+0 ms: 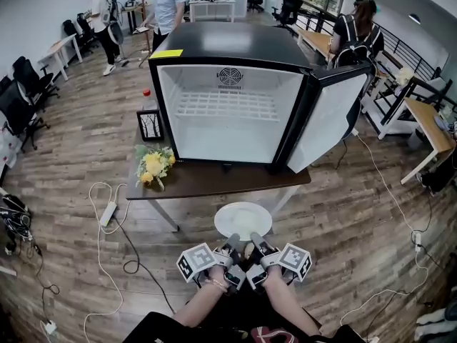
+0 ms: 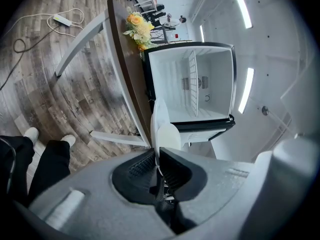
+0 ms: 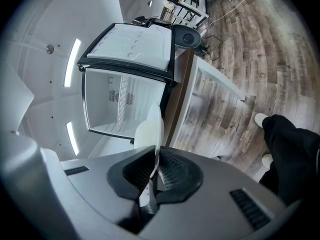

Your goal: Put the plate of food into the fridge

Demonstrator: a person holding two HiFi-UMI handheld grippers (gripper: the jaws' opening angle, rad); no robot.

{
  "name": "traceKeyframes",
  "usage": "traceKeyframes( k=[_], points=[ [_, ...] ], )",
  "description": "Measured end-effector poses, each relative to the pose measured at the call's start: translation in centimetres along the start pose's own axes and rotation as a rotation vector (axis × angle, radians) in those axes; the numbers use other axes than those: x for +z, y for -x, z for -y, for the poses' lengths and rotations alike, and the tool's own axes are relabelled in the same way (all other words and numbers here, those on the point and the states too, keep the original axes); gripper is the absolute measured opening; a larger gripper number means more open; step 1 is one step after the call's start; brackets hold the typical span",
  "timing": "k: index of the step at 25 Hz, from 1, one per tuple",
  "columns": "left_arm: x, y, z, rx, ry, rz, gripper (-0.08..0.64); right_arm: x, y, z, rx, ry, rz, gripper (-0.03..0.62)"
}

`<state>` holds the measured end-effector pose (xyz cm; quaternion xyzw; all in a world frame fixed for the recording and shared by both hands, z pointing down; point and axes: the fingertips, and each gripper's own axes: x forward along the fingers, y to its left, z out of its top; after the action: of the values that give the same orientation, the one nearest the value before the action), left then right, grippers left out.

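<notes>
Plate (image 1: pixel 243 220), near rim pinched in left tongs (image 1: pixel 233 240) and right tongs (image 1: pixel 255 239), both tight on it.

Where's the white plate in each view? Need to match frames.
Head view: white plate at lower centre, below the open fridge.
Left gripper view: white plate edge-on at centre, clamped in the left hand-held gripper.
Right gripper view: white plate edge-on at centre, clamped in the right hand-held gripper.
Shared landmark: the open fridge, white inside, with a wire shelf.
</notes>
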<state>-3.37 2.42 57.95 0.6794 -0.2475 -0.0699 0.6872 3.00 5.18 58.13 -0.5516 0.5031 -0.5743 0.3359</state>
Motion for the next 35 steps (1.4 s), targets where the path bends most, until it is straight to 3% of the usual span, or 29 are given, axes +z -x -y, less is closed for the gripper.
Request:
traceKeyframes(
  k=[21,28,35],
  points=[
    [8.3,-8.6,1.7,0.062,0.045,0.244,0.032,7.2,-11.6,-2.6,0.019,0.089,-0.283,0.035],
    [9.9,-10.8,1.8,0.105,0.054,0.344,0.038,9.1,-14.5,-3.0,0.014,0.149,-0.402,0.038],
    [10.9,-11.7,1.9,0.098,0.076,0.443,0.038,9.9,-16.3,-3.4,0.037,0.177,-0.494,0.037]
  ],
)
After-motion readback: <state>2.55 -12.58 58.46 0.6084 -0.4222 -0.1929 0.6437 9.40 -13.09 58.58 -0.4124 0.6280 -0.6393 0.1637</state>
